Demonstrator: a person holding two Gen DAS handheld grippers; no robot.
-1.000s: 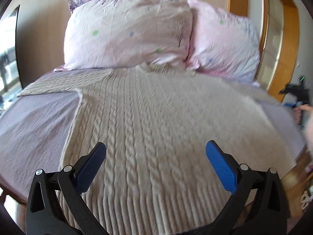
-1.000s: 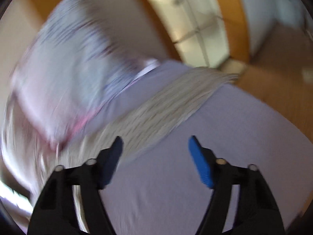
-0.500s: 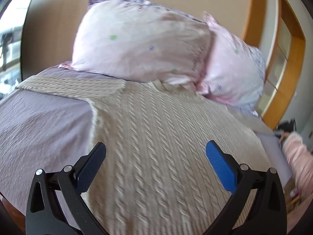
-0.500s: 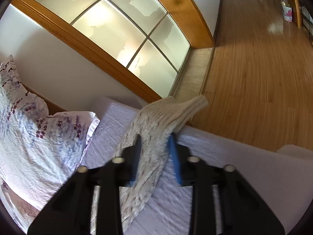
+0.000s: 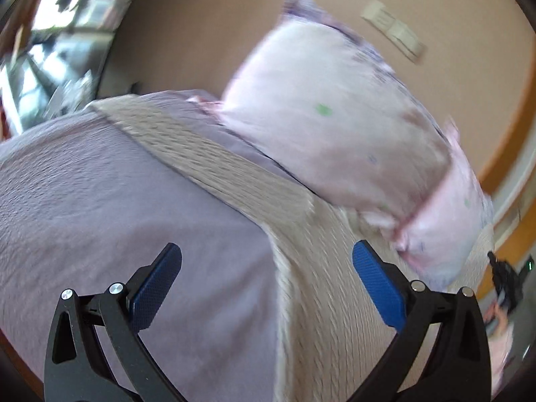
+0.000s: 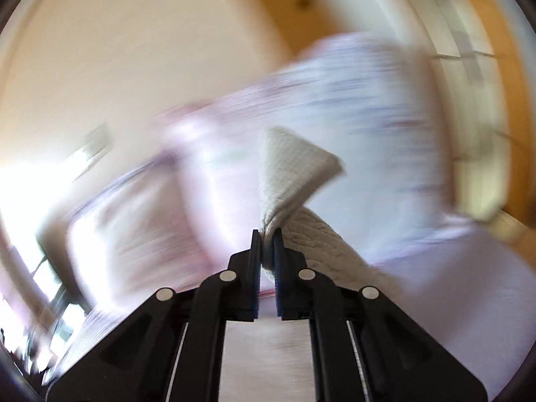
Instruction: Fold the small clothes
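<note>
A cream cable-knit sweater (image 5: pixel 321 288) lies flat on the lilac bedspread (image 5: pixel 100 221), its left sleeve (image 5: pixel 187 154) stretched toward the bed's far left corner. My left gripper (image 5: pixel 266 268) is open and empty above the sweater's left side, near the armpit. My right gripper (image 6: pixel 267 234) is shut on the right sleeve (image 6: pixel 288 174) near its cuff and holds it lifted; the cuff end sticks up past the fingertips. The right gripper also shows at the far right of the left wrist view (image 5: pixel 506 284).
Two pale pink pillows (image 5: pixel 335 114) lean on the beige wall at the head of the bed. A window (image 5: pixel 50 43) is at the far left. A wooden door frame (image 6: pixel 502 100) stands to the right. The right wrist view is motion-blurred.
My right gripper closed on the right sleeve's end and lifted it, swinging toward the pillows. My left gripper turned left, from over the sweater's body toward the left sleeve.
</note>
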